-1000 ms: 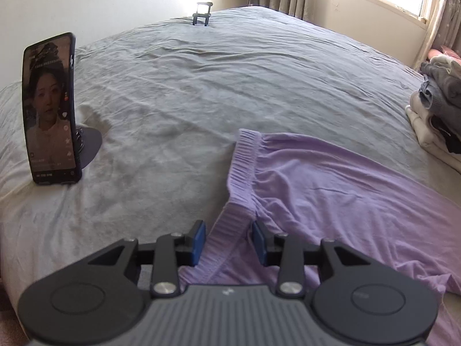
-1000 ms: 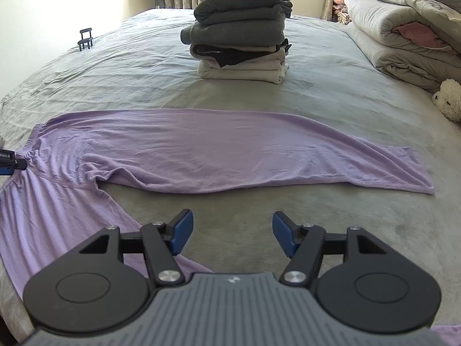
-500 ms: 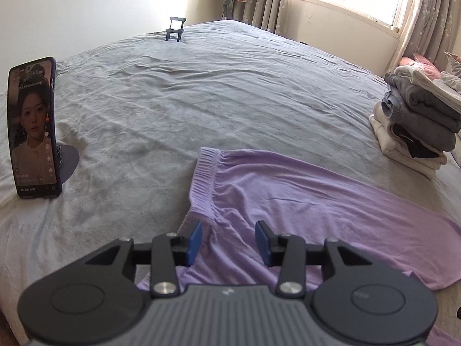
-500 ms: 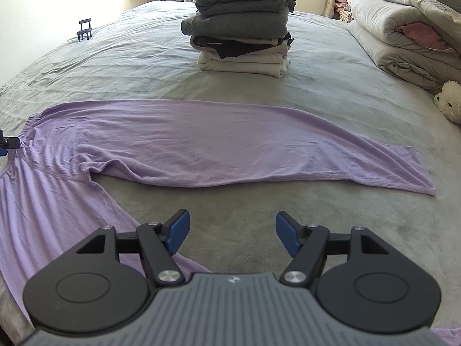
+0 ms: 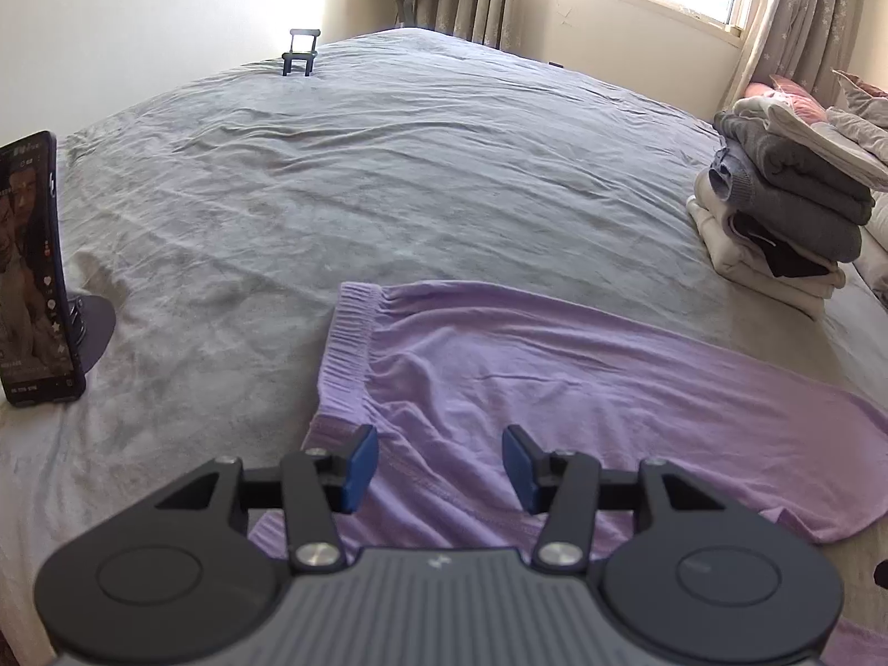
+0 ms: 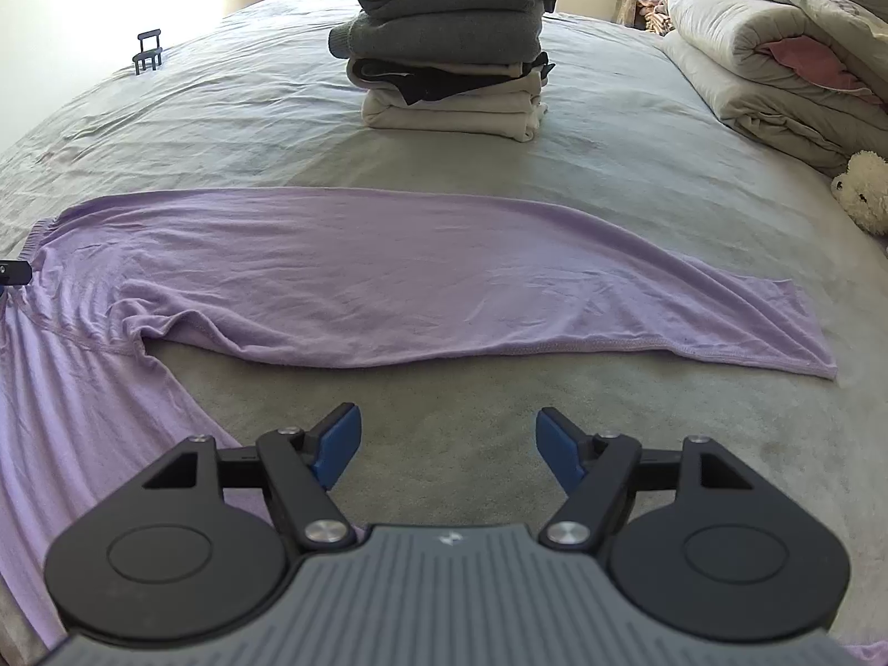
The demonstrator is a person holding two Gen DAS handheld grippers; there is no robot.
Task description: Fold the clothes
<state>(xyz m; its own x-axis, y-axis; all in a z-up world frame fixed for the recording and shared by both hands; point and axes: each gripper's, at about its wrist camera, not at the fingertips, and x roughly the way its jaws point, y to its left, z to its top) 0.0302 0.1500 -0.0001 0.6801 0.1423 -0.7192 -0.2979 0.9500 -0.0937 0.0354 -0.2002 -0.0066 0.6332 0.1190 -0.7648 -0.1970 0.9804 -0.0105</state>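
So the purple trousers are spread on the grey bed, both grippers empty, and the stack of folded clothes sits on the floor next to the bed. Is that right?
Not quite. The stack of folded clothes sits on the grey bed itself, beyond the purple trousers, as the right wrist view shows. The rest holds: the left gripper and right gripper are empty, jaws opening.

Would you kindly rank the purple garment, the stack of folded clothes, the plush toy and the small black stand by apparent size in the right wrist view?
1. purple garment
2. stack of folded clothes
3. plush toy
4. small black stand, though it is farthest away
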